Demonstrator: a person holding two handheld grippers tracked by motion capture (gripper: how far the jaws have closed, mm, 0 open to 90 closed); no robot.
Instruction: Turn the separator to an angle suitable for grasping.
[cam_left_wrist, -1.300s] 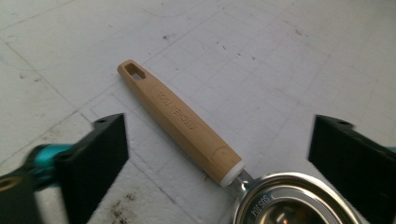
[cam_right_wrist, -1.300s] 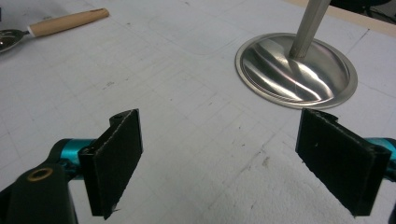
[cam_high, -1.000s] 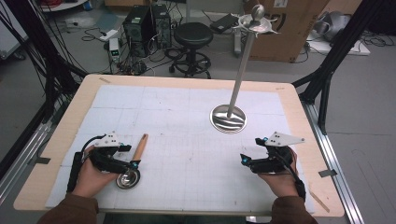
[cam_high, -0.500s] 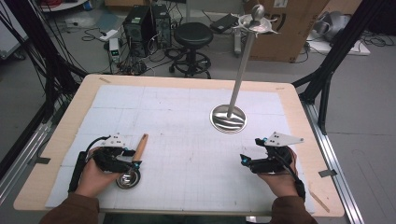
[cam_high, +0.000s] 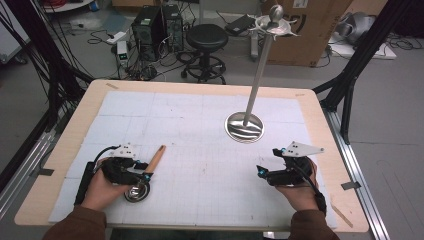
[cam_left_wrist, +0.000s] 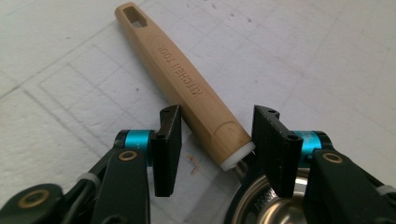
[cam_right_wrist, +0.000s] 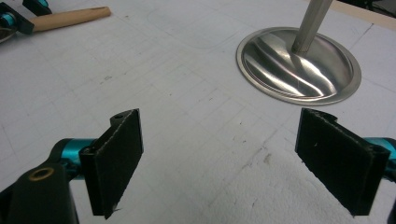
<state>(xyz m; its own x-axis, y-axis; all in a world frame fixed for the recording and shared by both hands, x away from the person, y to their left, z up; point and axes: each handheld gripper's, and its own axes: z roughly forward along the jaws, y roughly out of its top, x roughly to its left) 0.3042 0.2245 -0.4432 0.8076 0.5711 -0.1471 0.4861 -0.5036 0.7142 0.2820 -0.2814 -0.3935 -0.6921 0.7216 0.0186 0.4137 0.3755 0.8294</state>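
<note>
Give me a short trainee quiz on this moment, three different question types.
1. True or false: the right gripper holds the wooden-handled ladle.
2. Which gripper has the ladle's handle between its jaws?
3. The metal stand has its round base on: A) the white mat; B) the floor; C) the stool.

Key:
1. False. Its jaws stand open over the mat.
2. The left gripper. Its jaws have just been closing, and its pads meet the handle near the bowl.
3. A
</note>
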